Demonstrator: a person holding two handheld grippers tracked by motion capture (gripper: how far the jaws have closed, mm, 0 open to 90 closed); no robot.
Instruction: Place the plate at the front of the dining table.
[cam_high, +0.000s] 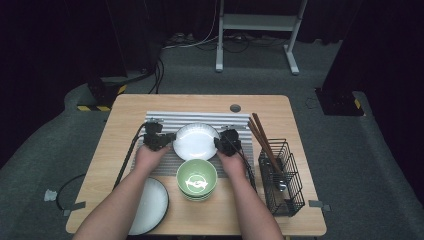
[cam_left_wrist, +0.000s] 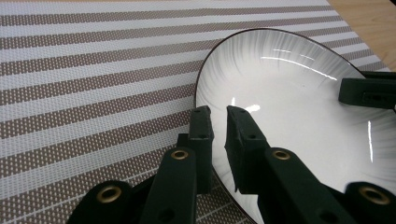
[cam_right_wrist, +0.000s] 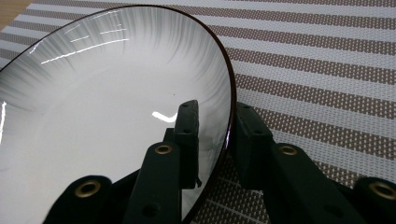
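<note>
Item: 1 white plate (cam_high: 195, 140), laid on striped mat (cam_high: 165, 120) upon wooden table (cam_high: 125, 107); rim pinched by left gripper (cam_high: 167, 141) and right gripper (cam_high: 220, 142). Grey carpet (cam_high: 45, 145) noted around.

Lab studio, black curtains (cam_high: 60, 40), floor cables (cam_high: 200, 42)

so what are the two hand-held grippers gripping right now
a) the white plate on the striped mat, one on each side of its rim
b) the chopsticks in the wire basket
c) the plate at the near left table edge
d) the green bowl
a: the left hand-held gripper and right hand-held gripper each straddle the rim of the white plate on the striped mat.
</note>
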